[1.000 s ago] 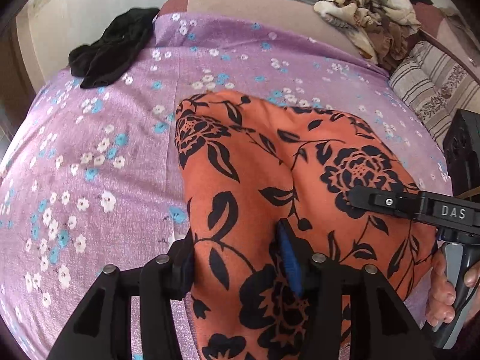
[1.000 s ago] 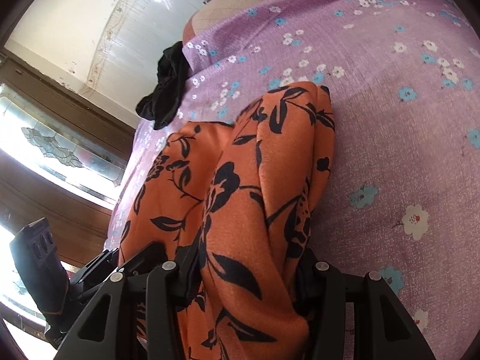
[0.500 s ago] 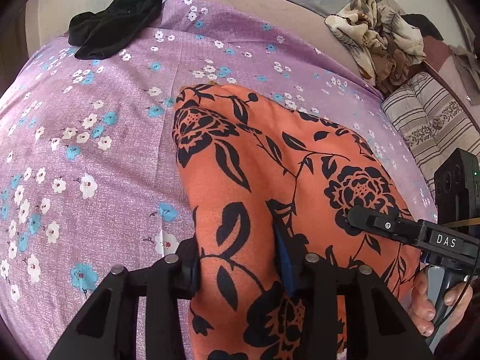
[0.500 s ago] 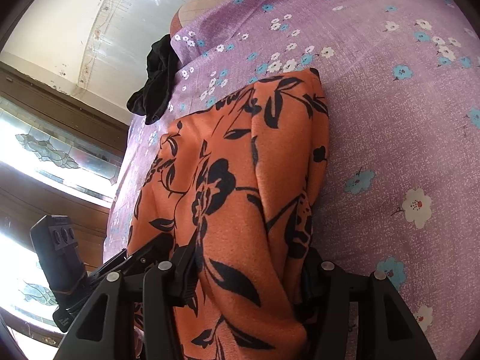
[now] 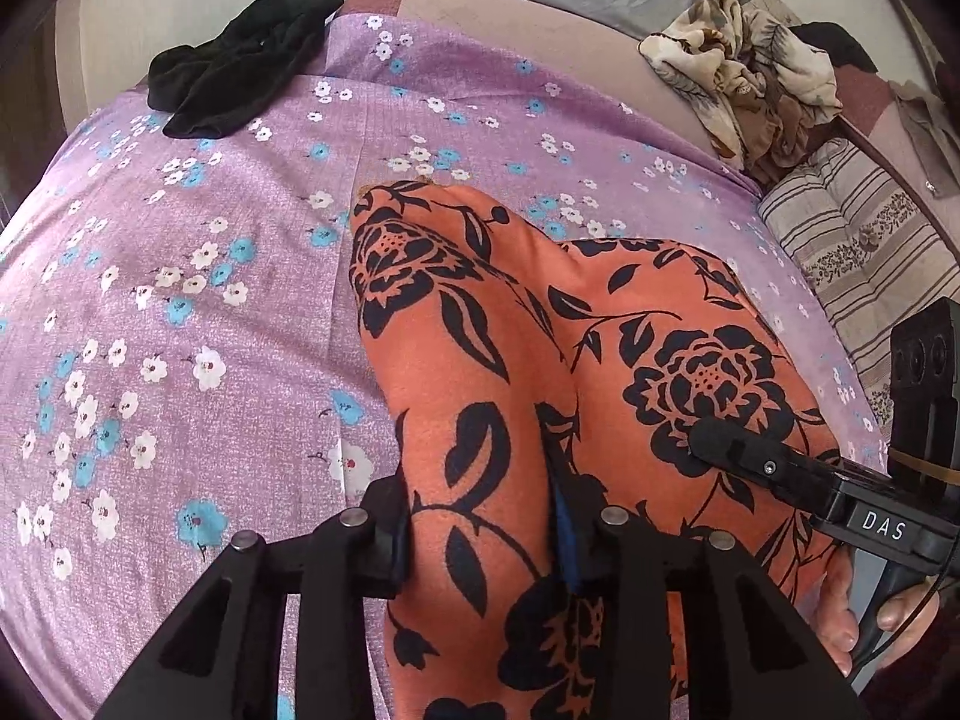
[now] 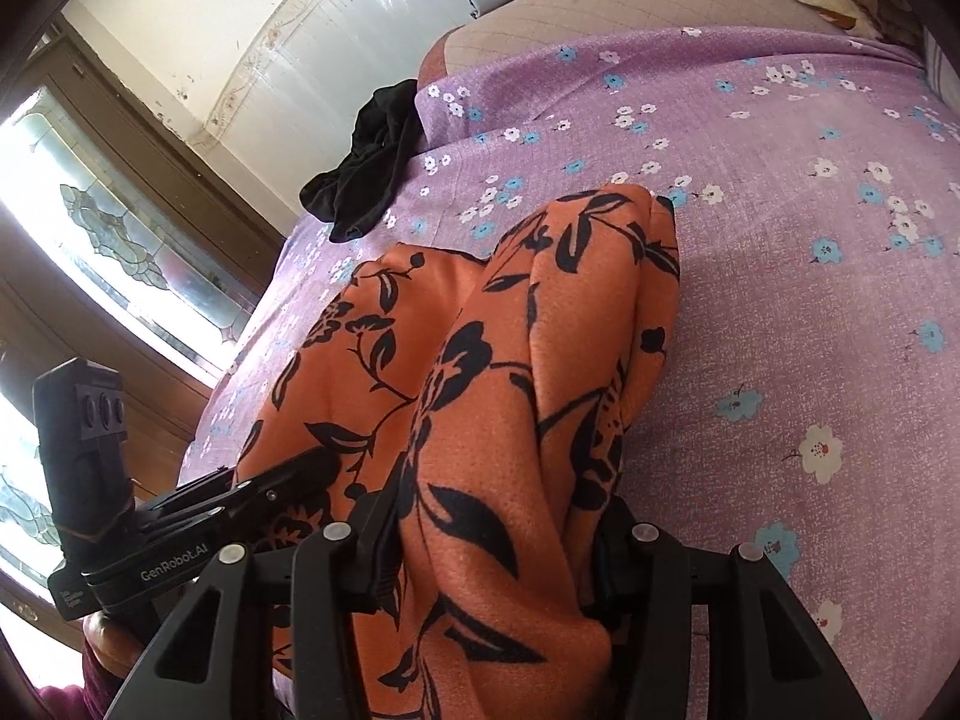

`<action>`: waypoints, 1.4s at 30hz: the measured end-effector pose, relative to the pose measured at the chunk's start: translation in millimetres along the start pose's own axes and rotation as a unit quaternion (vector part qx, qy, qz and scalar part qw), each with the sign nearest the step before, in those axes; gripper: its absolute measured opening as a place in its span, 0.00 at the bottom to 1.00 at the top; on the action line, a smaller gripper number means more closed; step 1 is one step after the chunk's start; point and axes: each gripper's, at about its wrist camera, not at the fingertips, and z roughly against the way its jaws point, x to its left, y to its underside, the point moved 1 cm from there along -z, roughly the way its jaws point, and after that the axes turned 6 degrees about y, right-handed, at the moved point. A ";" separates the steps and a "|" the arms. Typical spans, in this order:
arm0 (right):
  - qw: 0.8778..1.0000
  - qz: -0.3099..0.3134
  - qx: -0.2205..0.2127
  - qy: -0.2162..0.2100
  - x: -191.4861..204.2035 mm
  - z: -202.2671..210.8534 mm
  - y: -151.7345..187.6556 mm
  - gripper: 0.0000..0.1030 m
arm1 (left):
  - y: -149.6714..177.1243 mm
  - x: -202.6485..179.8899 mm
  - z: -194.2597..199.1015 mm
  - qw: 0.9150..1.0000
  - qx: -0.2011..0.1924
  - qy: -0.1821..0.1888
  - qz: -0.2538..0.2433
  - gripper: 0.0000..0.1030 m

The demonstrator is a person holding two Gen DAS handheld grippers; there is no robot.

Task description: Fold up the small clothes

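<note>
An orange garment with black flowers (image 5: 540,372) lies on the purple flowered sheet (image 5: 180,300), its near edge lifted. My left gripper (image 5: 486,534) is shut on its near left part. My right gripper (image 6: 498,546) is shut on its near right part; it also shows in the left wrist view (image 5: 738,456) at the right. The left gripper shows in the right wrist view (image 6: 282,480) at the lower left. The cloth (image 6: 510,360) drapes over both sets of fingers and hides the pads.
A black garment (image 5: 240,78) lies at the sheet's far left corner, also in the right wrist view (image 6: 366,162). A beige patterned pile of clothes (image 5: 744,66) sits far right, a striped cushion (image 5: 864,252) at the right edge. A window (image 6: 90,228) is on the left.
Both grippers have drawn back toward me with the orange garment held. Its far edge has slid nearer, so more purple sheet shows beyond it.
</note>
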 end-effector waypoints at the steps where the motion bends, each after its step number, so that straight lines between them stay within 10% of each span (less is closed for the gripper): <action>1: 1.000 0.000 0.004 0.005 -0.5 -2.6 1.4 0.49 | 2.7 1.1 -5.5 1.000 0.009 -0.011 -0.001 0.40; 9: 0.997 -0.032 0.048 0.047 -15.7 -22.0 5.5 0.63 | 12.9 6.4 -13.3 0.997 0.011 -0.079 -0.020 0.78; 15: 0.997 -0.035 0.019 0.063 -22.1 7.8 0.7 0.65 | 29.9 20.1 16.8 0.997 -0.018 -0.079 0.005 0.80; 21: 0.988 0.025 -0.142 0.057 1.1 69.6 2.1 0.63 | 50.7 12.9 48.7 0.986 -0.073 -0.146 -0.020 0.80; 29: 0.994 0.055 -0.012 0.096 11.1 -4.0 20.8 0.47 | 56.3 21.0 31.6 0.984 -0.056 -0.167 -0.032 0.92; 42: 0.992 0.052 -0.100 0.062 30.9 68.8 37.4 0.47 | 55.4 0.7 85.3 0.976 -0.112 -0.184 -0.036 0.91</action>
